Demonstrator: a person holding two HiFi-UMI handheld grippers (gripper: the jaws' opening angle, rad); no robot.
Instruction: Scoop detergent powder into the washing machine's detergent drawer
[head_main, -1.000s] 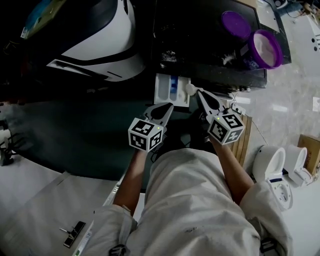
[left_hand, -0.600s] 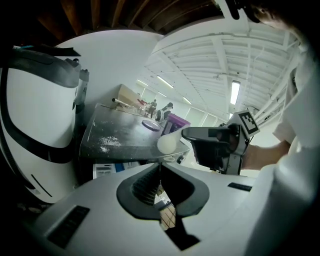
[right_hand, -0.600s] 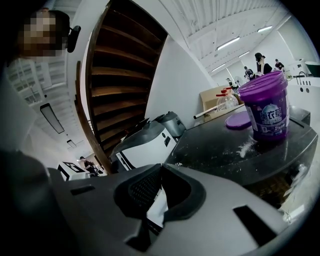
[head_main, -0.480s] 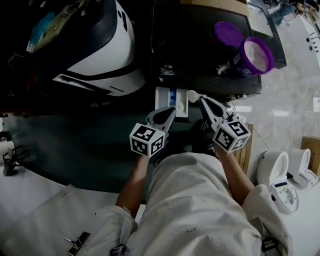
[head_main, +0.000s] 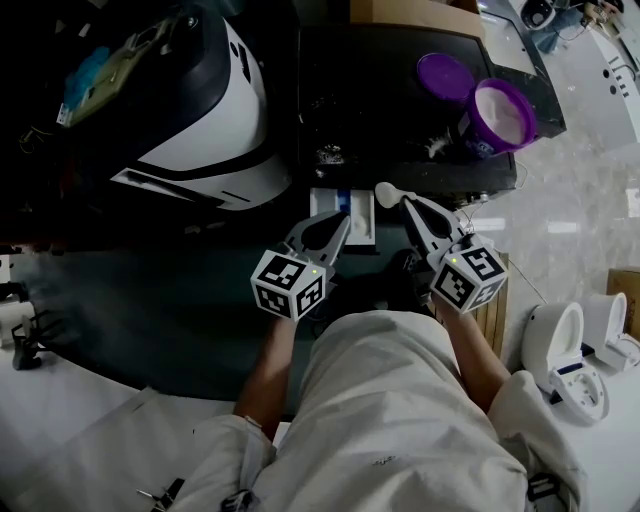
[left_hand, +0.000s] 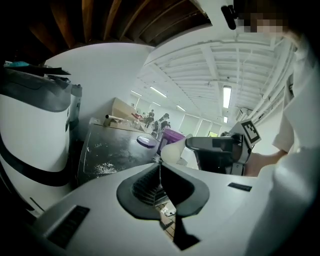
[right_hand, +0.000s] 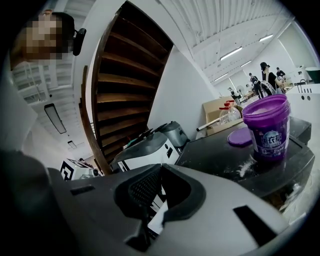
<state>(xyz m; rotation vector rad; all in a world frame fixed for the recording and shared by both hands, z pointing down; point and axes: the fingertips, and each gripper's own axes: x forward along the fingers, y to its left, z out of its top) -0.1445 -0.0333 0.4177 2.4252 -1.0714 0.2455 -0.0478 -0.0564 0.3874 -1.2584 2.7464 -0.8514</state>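
Right tongs (head_main: 405, 203) (clamping scoop (head_main: 385, 192)) sit beside drawer (head_main: 328, 200) edge.

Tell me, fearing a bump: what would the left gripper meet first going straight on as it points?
Probably the white scoop held in the right gripper, just beyond the left gripper's shut jaws, though depth is unclear; the washing machine's dark top lies behind.

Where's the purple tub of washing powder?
In the head view, upper right: the open tub stands on the dark machine top, beside its purple lid, beyond the scoop in the right gripper.
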